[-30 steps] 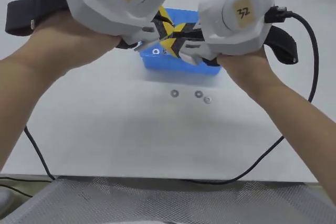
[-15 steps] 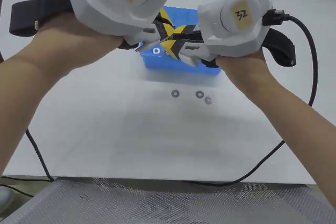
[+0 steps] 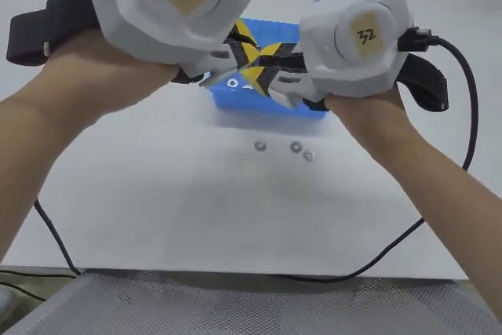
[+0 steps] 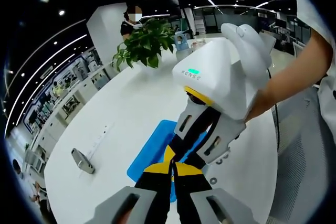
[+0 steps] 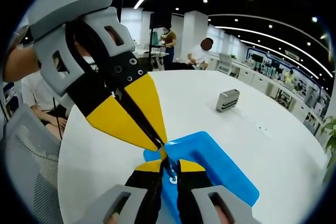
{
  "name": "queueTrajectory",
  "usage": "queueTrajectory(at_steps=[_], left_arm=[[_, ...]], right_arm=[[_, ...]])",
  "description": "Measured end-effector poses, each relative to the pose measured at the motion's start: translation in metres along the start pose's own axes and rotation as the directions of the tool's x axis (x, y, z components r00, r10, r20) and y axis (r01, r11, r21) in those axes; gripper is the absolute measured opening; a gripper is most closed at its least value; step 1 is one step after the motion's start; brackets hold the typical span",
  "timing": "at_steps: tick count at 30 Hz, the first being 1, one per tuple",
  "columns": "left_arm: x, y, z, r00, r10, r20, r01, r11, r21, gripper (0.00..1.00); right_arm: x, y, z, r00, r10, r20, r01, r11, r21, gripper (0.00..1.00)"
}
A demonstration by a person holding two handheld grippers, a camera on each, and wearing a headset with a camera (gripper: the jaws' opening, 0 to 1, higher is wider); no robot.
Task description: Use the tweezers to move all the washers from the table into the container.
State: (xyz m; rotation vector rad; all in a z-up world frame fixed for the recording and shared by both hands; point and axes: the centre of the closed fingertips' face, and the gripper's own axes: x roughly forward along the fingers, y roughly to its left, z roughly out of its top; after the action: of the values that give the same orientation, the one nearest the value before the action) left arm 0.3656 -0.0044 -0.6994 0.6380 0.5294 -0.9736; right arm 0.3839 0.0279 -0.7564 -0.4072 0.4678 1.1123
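- Left gripper [image 4: 173,167]: jaws pressed together, tips meeting. In the right gripper view a thin dark strip, seemingly the tweezers [image 5: 137,116], runs along their seam and out past the tips.
- Right gripper [image 5: 169,165]: jaws nearly closed, with a narrow slit between the tips. The thin dark end sits in that slit, but I cannot tell if the jaws pinch it.
- The two grippers point at each other, tip to tip.
- Container [image 5: 226,174]: blue, directly under both sets of tips.
- A washer [image 5: 172,180] lies inside the container, just below the right jaws' slit.
- Three more washers [image 3: 296,147] lie on the table [image 3: 196,194], on the person's side of the container, apart from both jaws.
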Motion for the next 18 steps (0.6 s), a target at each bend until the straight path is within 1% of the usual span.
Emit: queueTrajectory(at_steps=[5, 6, 9, 13, 14, 16, 17, 18], left_arm=[[-0.009, -0.002, 0.006, 0.9999, 0.005, 0.016, -0.005, 1.0, 0.005, 0.0], [-0.01, -0.005, 0.007, 0.9998, 0.003, 0.018, -0.004, 1.0, 0.008, 0.0], [-0.016, -0.009, 0.01, 0.9997, 0.002, 0.024, -0.002, 1.0, 0.006, 0.0], [-0.024, -0.014, 0.016, 0.9989, 0.009, 0.046, -0.01, 1.0, 0.01, 0.0], [-0.026, -0.014, 0.016, 0.9988, 0.012, 0.048, -0.012, 1.0, 0.009, 0.0], [-0.03, -0.016, 0.02, 0.9982, 0.013, 0.058, -0.013, 1.0, 0.007, 0.0], [-0.032, -0.018, 0.022, 0.9979, 0.014, 0.064, -0.015, 1.0, 0.009, 0.0], [-0.032, -0.019, 0.022, 0.9977, 0.014, 0.066, -0.015, 1.0, 0.009, 0.0]], right_arm=[[-0.01, 0.004, 0.009, 0.9997, -0.014, 0.019, 0.014, 1.0, 0.002, 0.06], [-0.012, 0.006, 0.01, 0.9997, -0.015, 0.019, 0.015, 1.0, 0.003, 0.06], [-0.017, 0.012, 0.012, 0.9995, -0.021, 0.023, 0.021, 1.0, -0.005, 0.06], [-0.027, 0.016, 0.019, 0.9987, -0.036, 0.036, 0.036, 0.999, -0.007, 0.06], [-0.028, 0.017, 0.021, 0.9985, -0.034, 0.042, 0.034, 0.999, 0.002, 0.06], [-0.031, 0.02, 0.023, 0.9981, -0.025, 0.057, 0.022, 0.999, 0.045, 0.06], [-0.034, 0.021, 0.024, 0.9977, -0.028, 0.062, 0.025, 0.998, 0.051, 0.06], [-0.035, 0.022, 0.025, 0.9976, -0.029, 0.062, 0.026, 0.998, 0.05, 0.06]])
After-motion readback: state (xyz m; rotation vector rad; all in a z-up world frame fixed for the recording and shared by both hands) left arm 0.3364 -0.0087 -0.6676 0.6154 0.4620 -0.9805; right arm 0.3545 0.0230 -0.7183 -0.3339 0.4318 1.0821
